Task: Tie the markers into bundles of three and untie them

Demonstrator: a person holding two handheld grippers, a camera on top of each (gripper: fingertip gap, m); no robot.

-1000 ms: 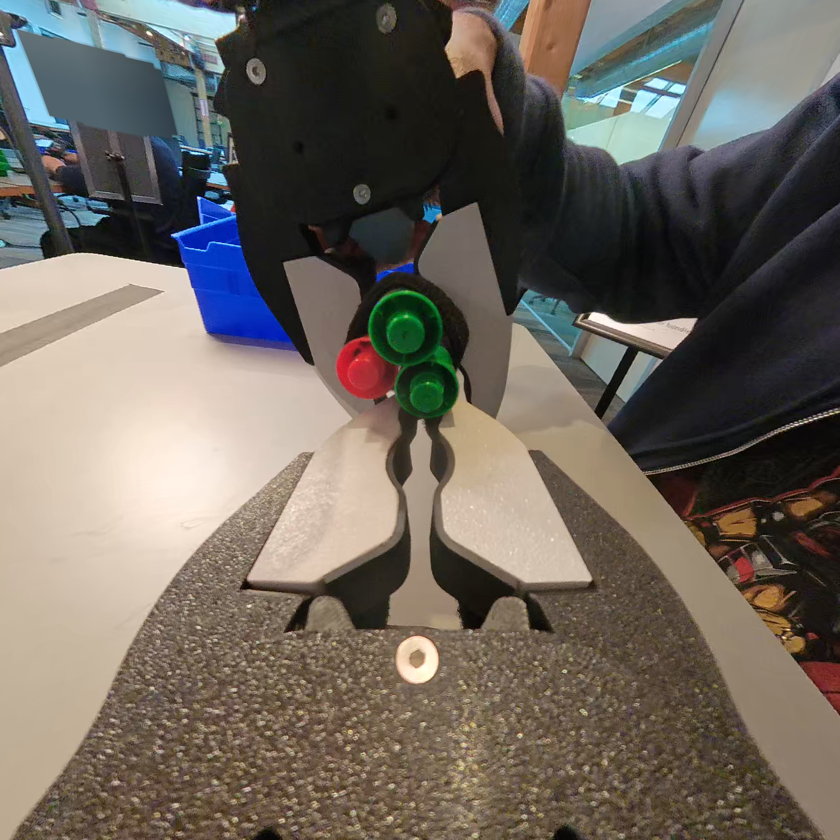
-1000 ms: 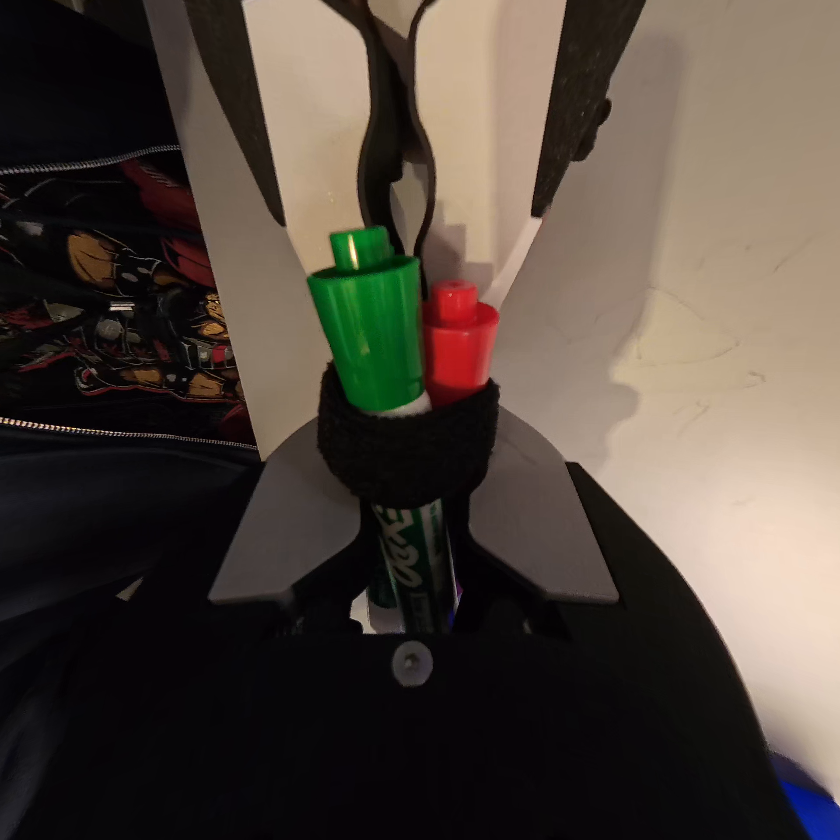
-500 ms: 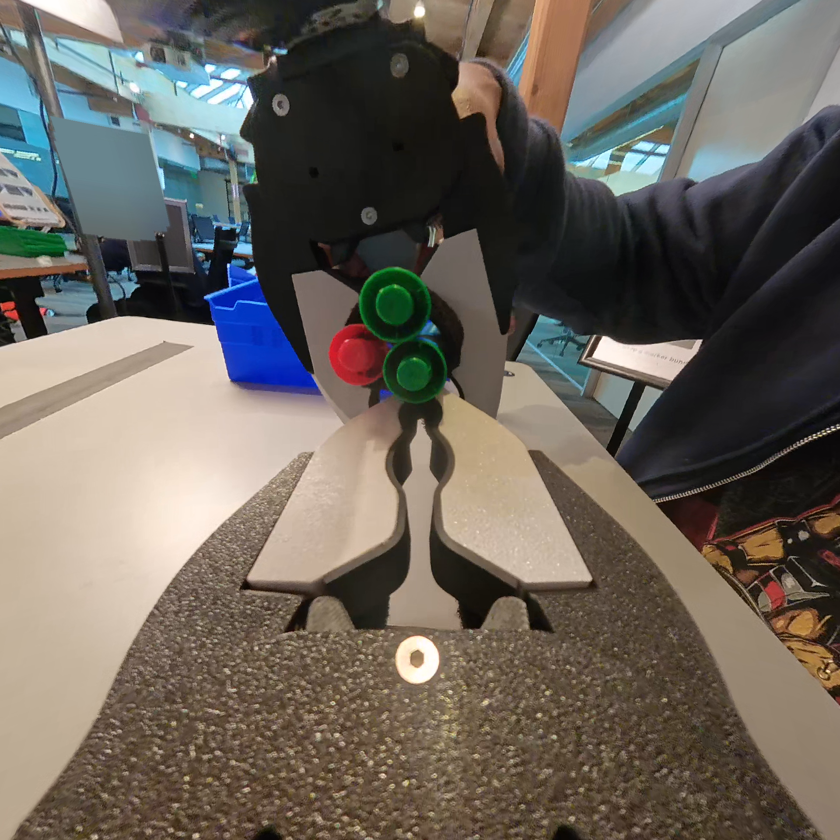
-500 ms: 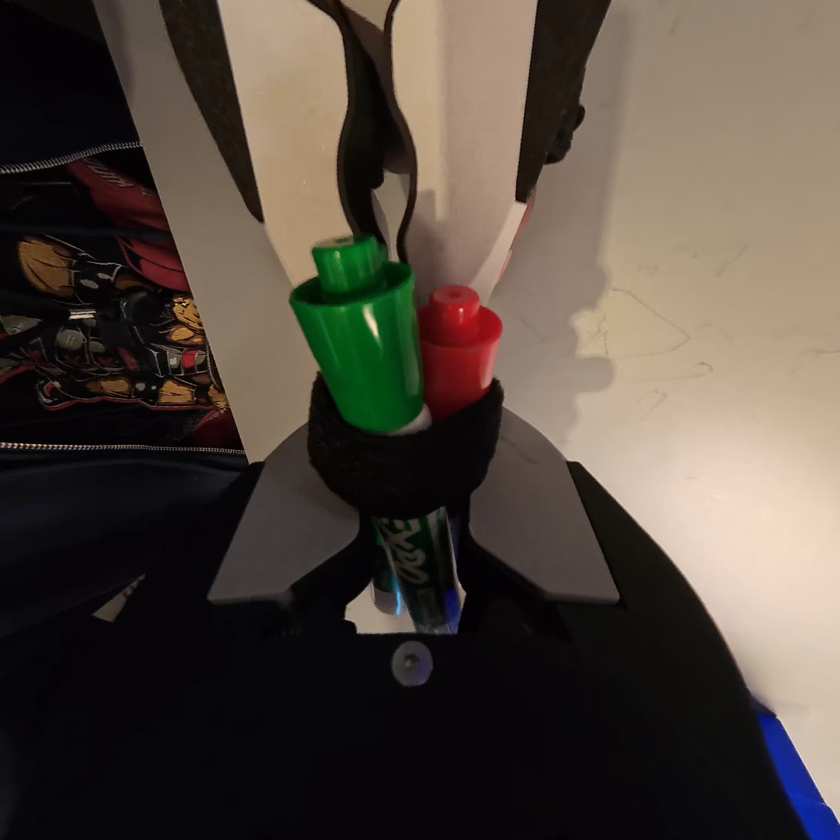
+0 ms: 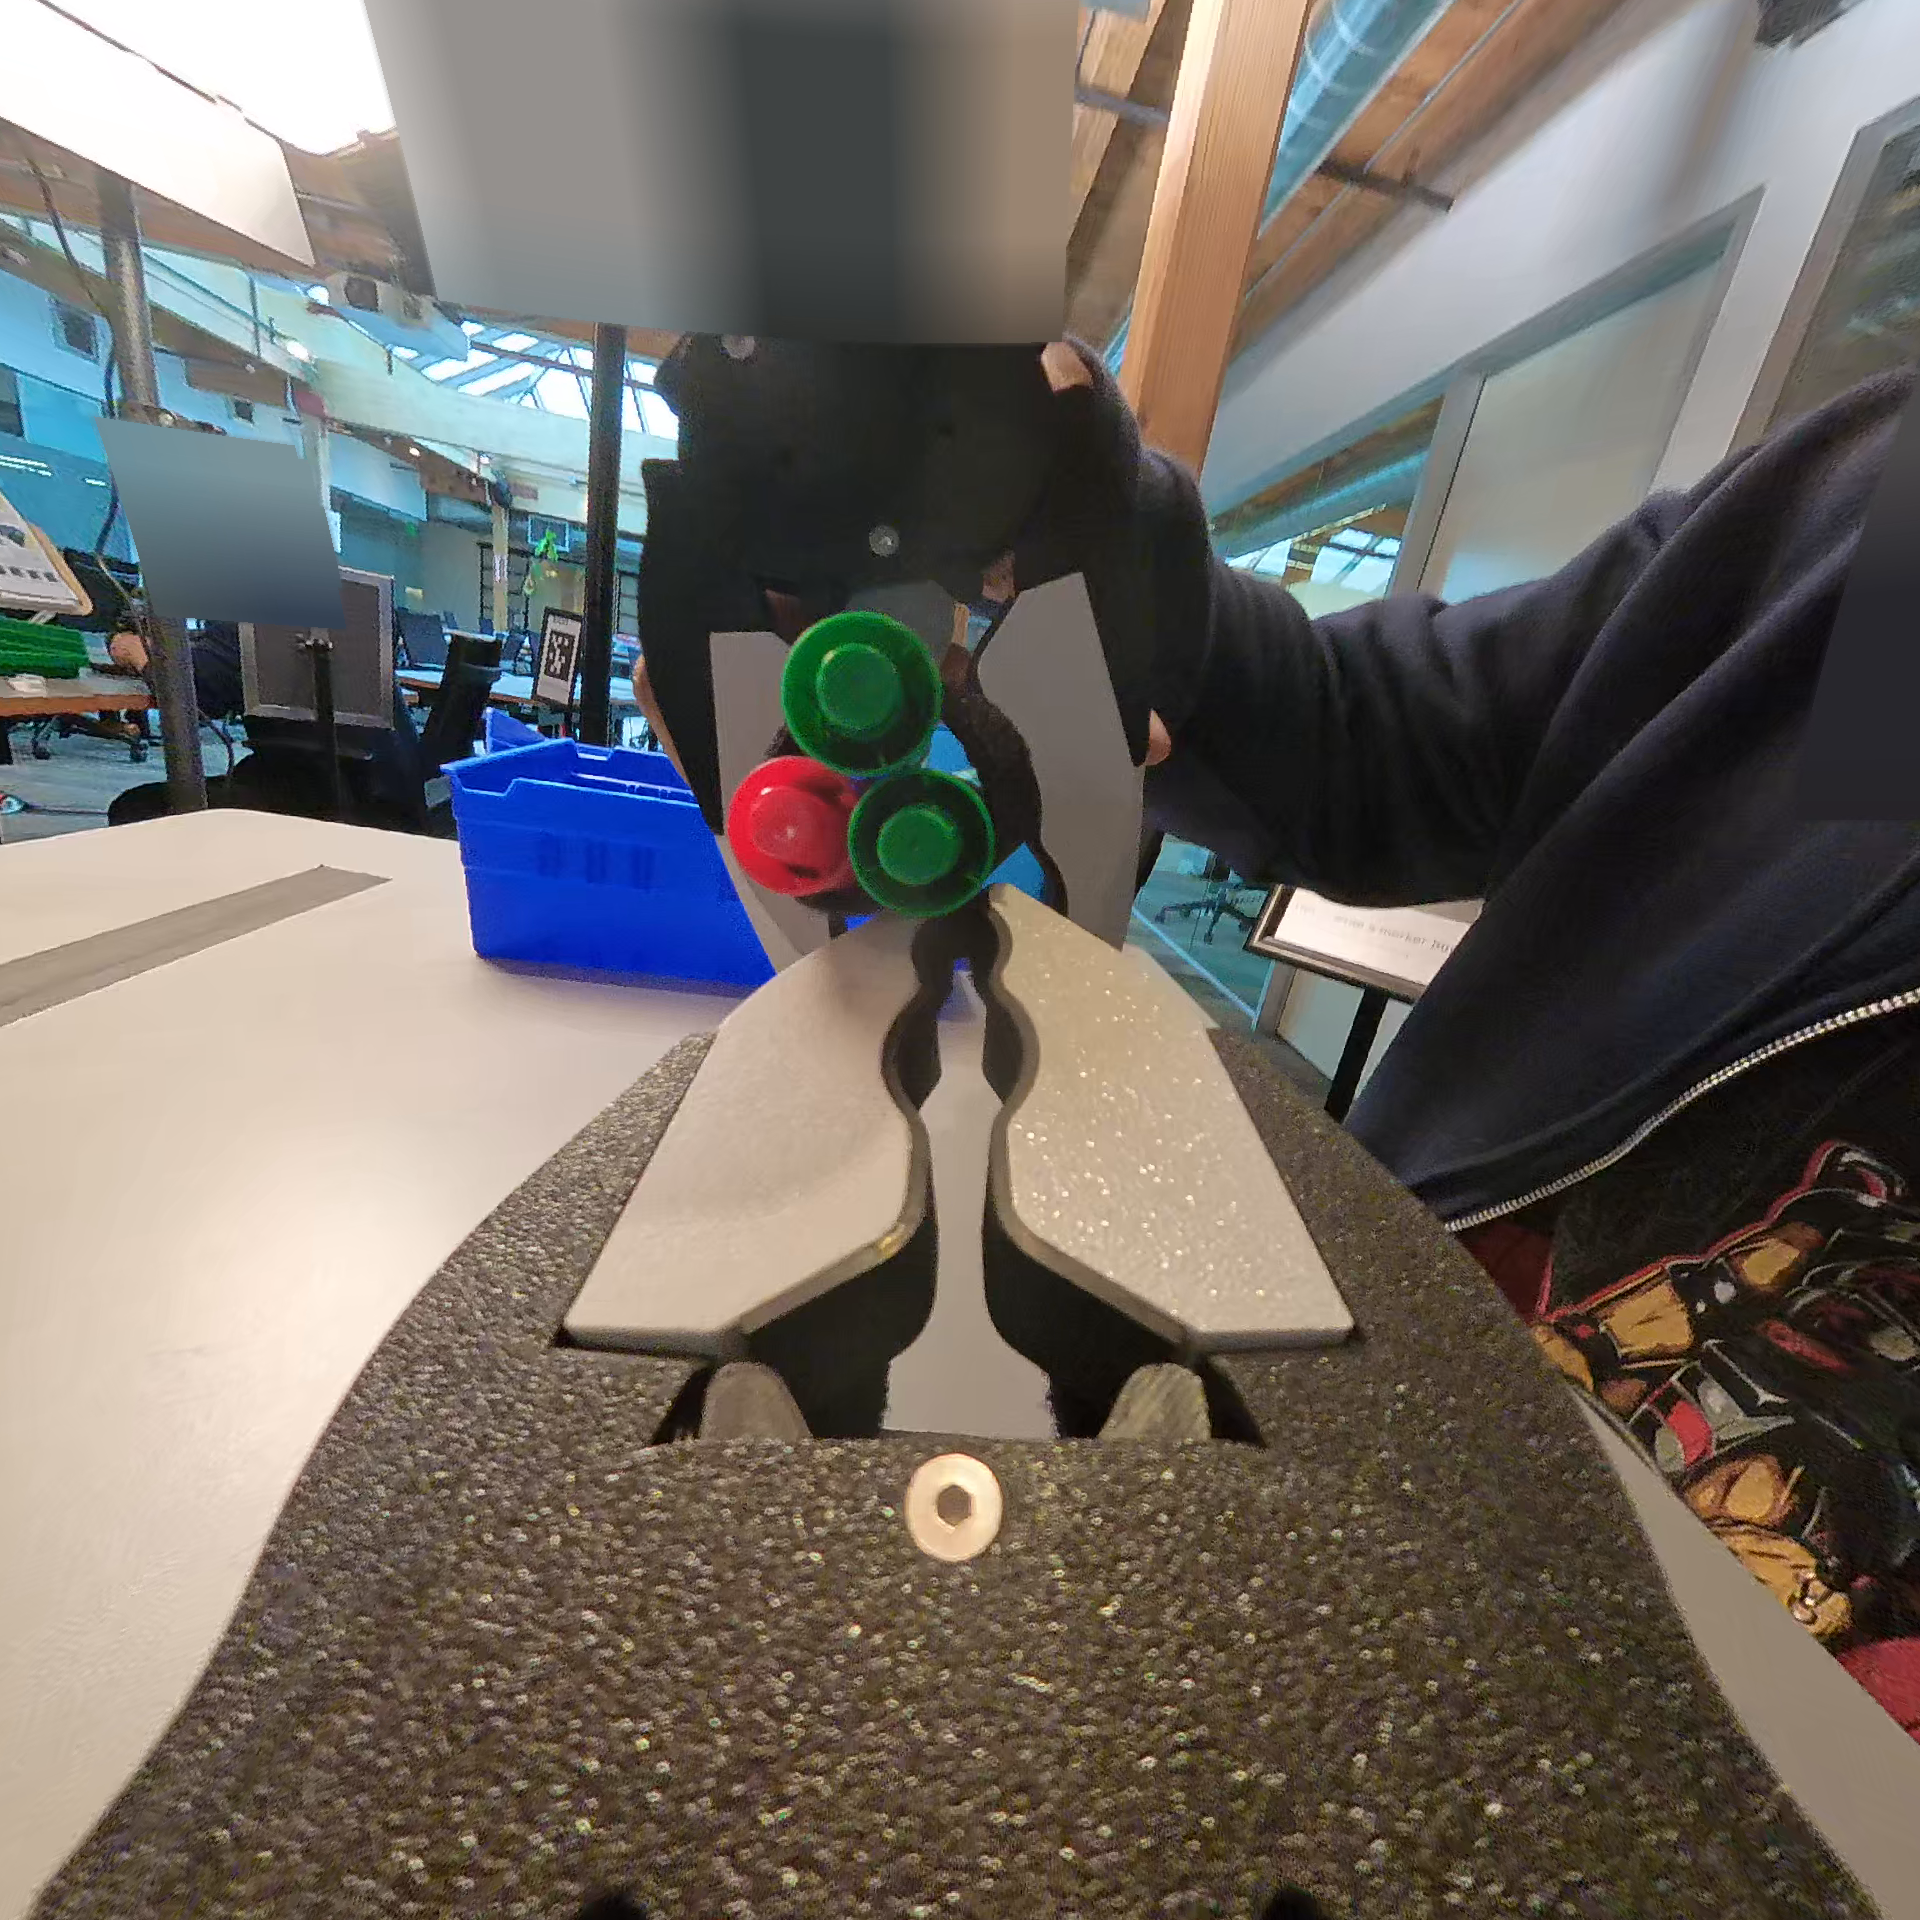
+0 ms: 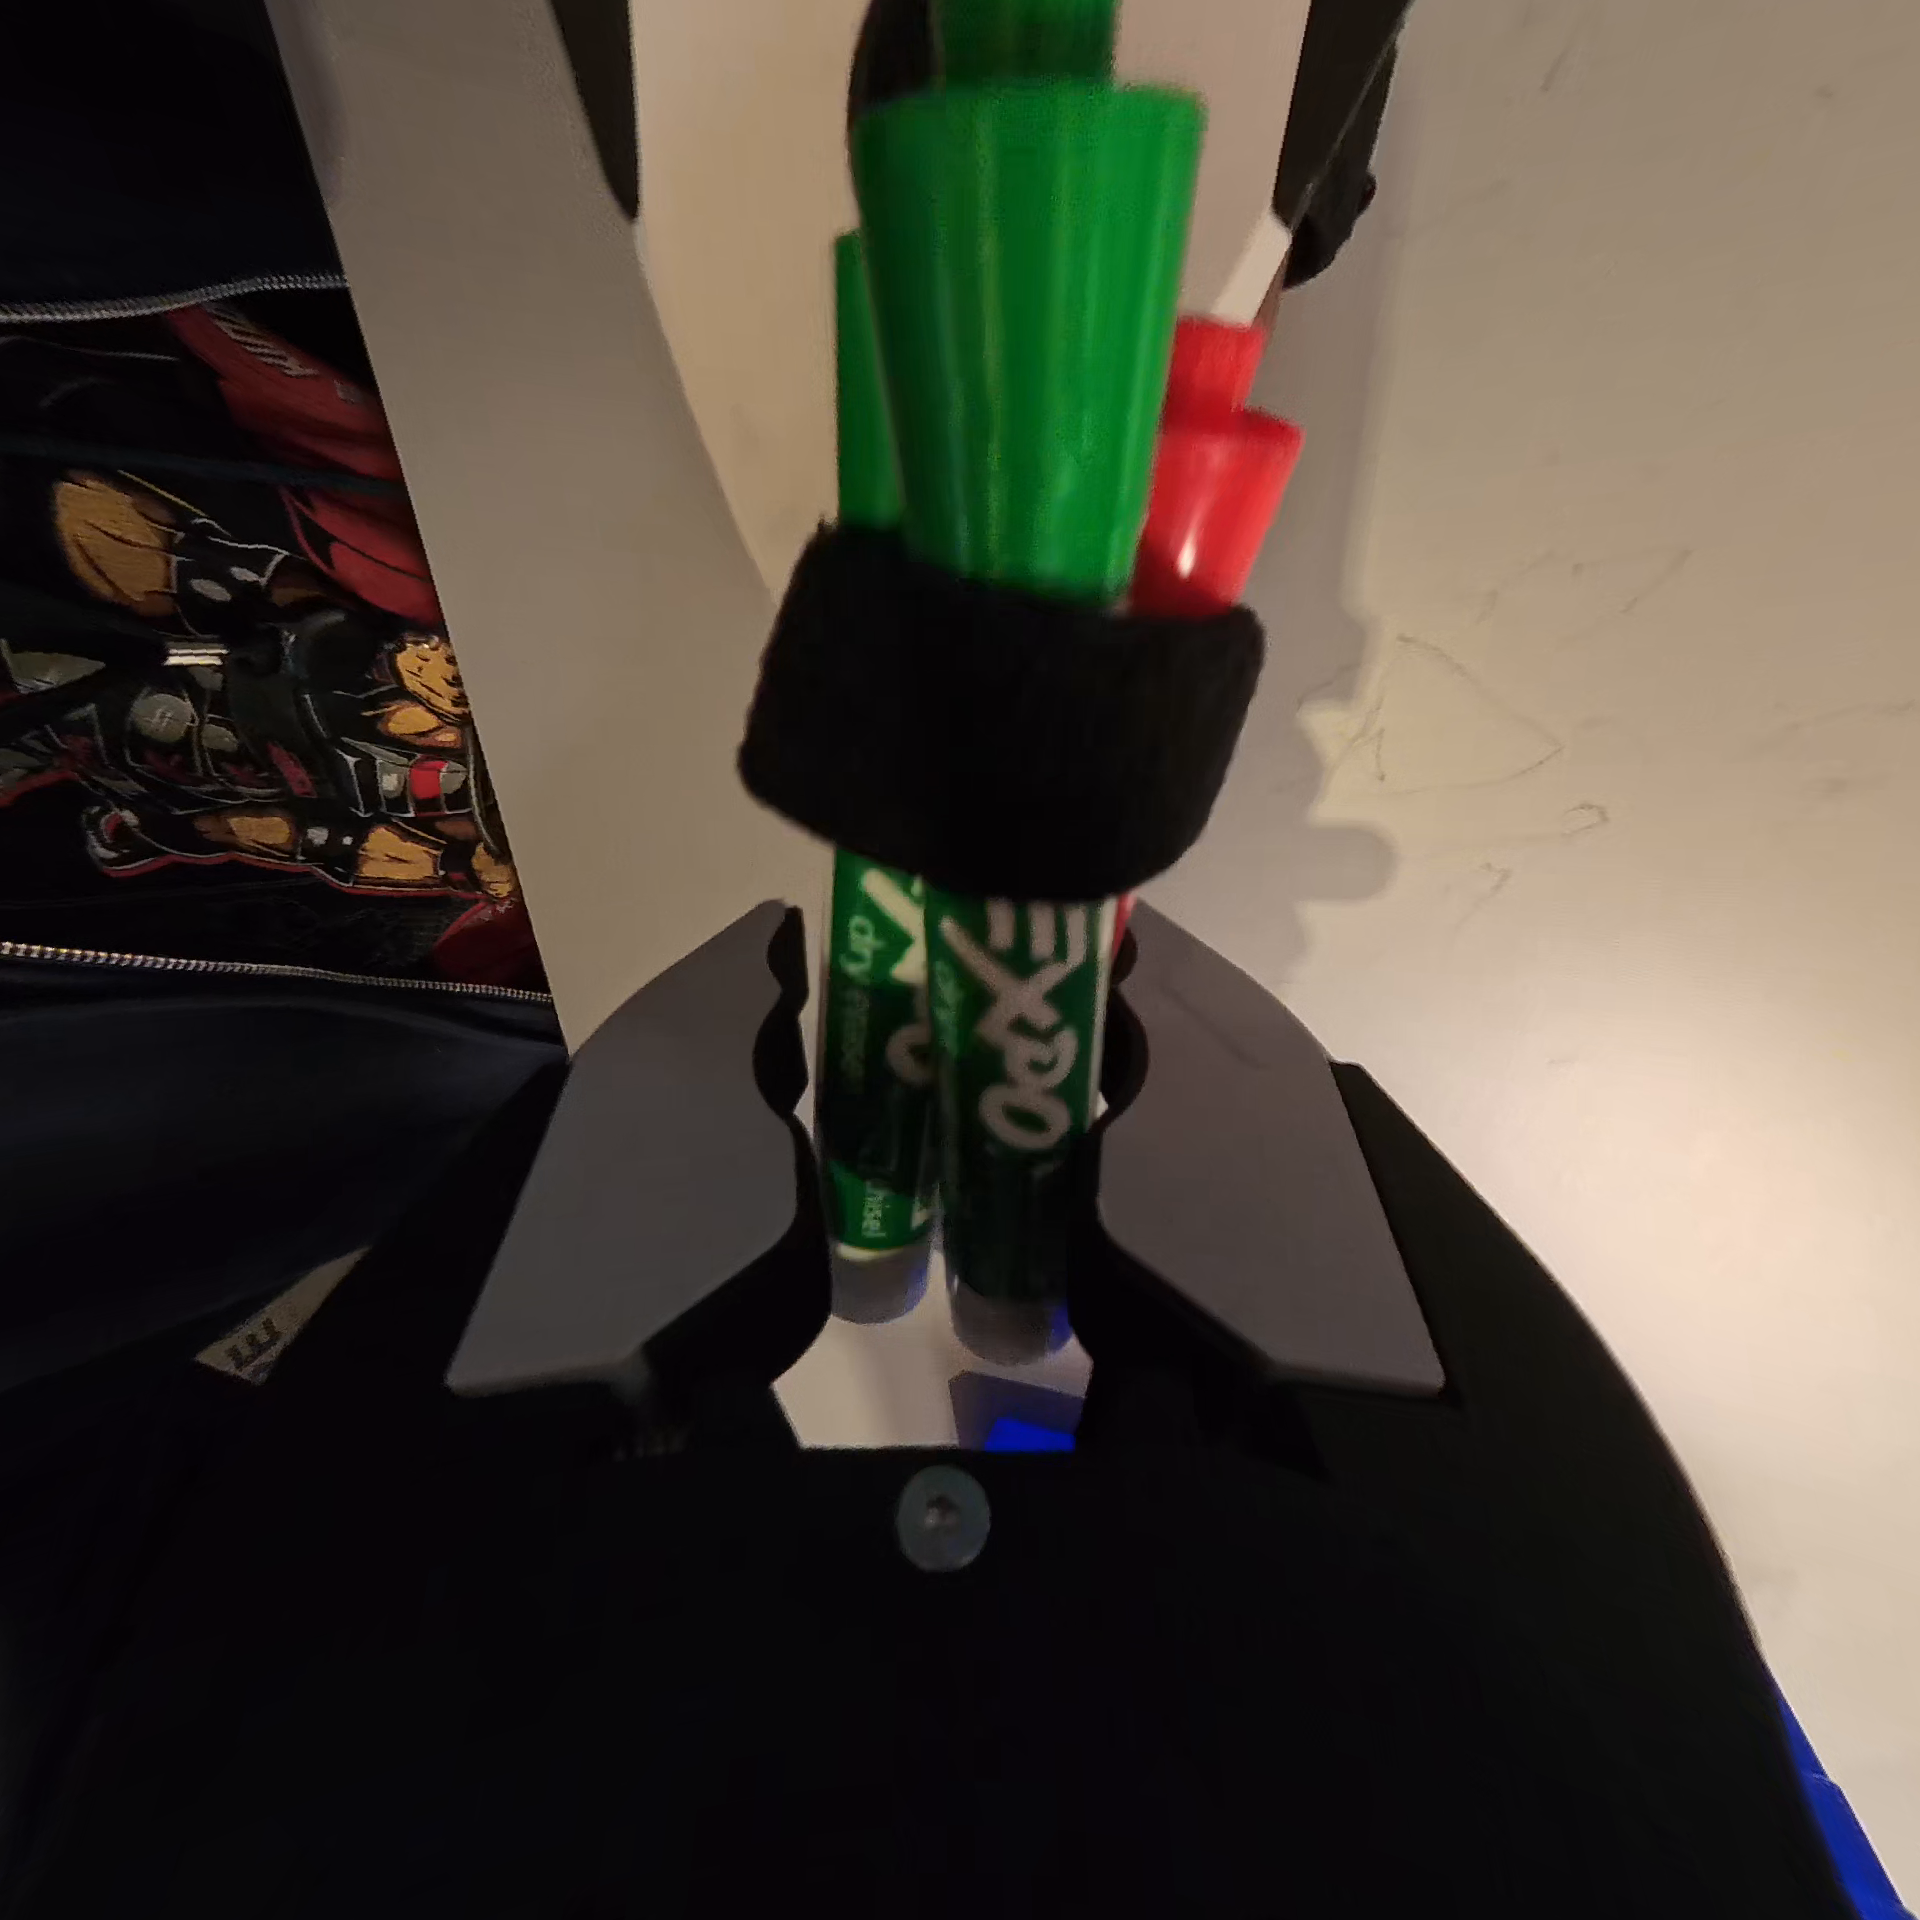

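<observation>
Black band (image 6: 1003, 727) around three markers (image 6: 1023, 343), slid further out of right gripper (image 6: 951, 1091) — jaws loosened, barely pinching barrels. Left gripper (image 5: 956, 935) near-closed on band's loop, above table (image 5: 260, 1091). Probably pulling bundle free.

Your left tool (image 5: 956, 940) fills the lower half of the left wrist view: a speckled dark-grey, rough-textured body with one silver hex screw at its centre. Out of it, toward 12 o'clock, run two pale grey glittery fingers (image 5: 769, 1153) with wavy black inner edges. Your right tool (image 6: 951, 1049) is matte black, with a dark screw in the middle and two smooth grey fingers (image 6: 644, 1184) whose inner edges are scalloped. You're wearing a dark navy zip-up hoodie; its sleeve (image 5: 1507, 727) sits at 3 o'clock and the silver zipper line at 4. Under it is a black T-shirt (image 5: 1766, 1382) printed in red, gold and grey.
</observation>
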